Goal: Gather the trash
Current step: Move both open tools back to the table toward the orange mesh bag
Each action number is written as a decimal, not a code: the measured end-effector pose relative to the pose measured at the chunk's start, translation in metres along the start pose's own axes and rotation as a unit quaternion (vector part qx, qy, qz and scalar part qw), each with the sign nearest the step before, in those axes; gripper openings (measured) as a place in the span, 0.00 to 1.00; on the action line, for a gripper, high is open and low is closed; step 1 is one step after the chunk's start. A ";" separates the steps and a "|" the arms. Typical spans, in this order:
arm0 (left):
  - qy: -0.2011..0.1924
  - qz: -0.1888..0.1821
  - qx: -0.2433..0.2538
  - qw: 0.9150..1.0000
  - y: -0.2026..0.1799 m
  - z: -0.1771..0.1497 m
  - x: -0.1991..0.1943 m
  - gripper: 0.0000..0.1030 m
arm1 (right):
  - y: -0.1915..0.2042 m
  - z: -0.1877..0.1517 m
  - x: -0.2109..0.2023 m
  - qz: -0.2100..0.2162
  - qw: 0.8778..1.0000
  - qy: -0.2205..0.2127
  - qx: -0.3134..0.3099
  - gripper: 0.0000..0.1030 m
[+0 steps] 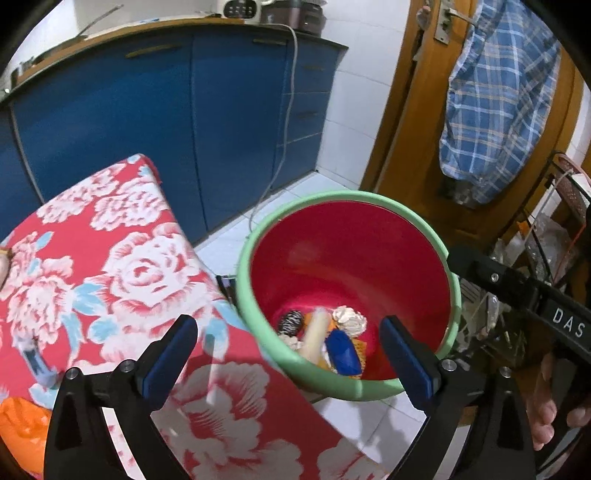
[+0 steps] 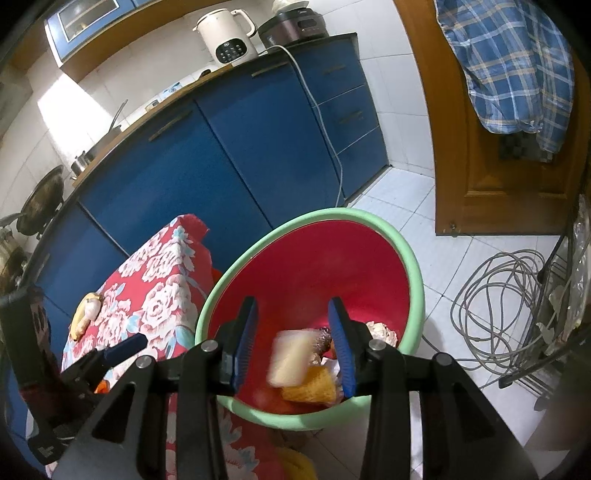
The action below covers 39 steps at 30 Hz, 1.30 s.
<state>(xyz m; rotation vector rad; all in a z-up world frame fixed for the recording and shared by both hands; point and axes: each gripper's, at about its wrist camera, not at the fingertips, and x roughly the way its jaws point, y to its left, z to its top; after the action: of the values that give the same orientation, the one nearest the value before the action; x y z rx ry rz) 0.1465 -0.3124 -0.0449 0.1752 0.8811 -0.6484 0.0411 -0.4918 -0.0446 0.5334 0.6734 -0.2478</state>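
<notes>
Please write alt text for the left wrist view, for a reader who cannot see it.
The open left gripper hangs over a red bin with a green rim, which holds trash: a blue item, crumpled paper, a pale blurred piece. A floral-covered table stands left.

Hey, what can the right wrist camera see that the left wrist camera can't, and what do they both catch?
Only the right wrist view shows the coiled grey cable on the floor, the white kettle in full on the counter, and a pale yellow item on the cloth. Only the left wrist view shows a blue item in the bin and a hand at the right edge. Both share the green-rimmed red bin, the floral cloth, the blue cabinets and the plaid shirt.
</notes>
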 end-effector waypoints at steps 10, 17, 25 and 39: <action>-0.003 0.050 -0.057 0.997 0.044 -0.017 -0.039 0.96 | 0.038 -0.018 0.001 0.031 0.999 0.030 -0.032 0.47; -0.007 0.106 -0.097 0.990 0.088 -0.038 -0.077 0.96 | 0.074 -0.034 -0.001 0.062 0.996 0.046 -0.055 0.48; -0.017 0.140 -0.146 0.979 0.131 -0.059 -0.113 0.96 | 0.114 -0.052 -0.004 0.084 0.991 0.062 -0.082 0.48; -0.017 0.179 -0.199 0.963 0.190 -0.096 -0.144 0.96 | 0.164 -0.081 0.001 0.112 0.982 0.090 -0.121 0.54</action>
<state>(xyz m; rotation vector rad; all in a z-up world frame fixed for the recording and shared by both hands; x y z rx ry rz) 0.1296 -0.0570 -0.0178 -0.0406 0.9013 -0.1297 0.0622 -0.3102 -0.0346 0.3954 0.8005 0.0948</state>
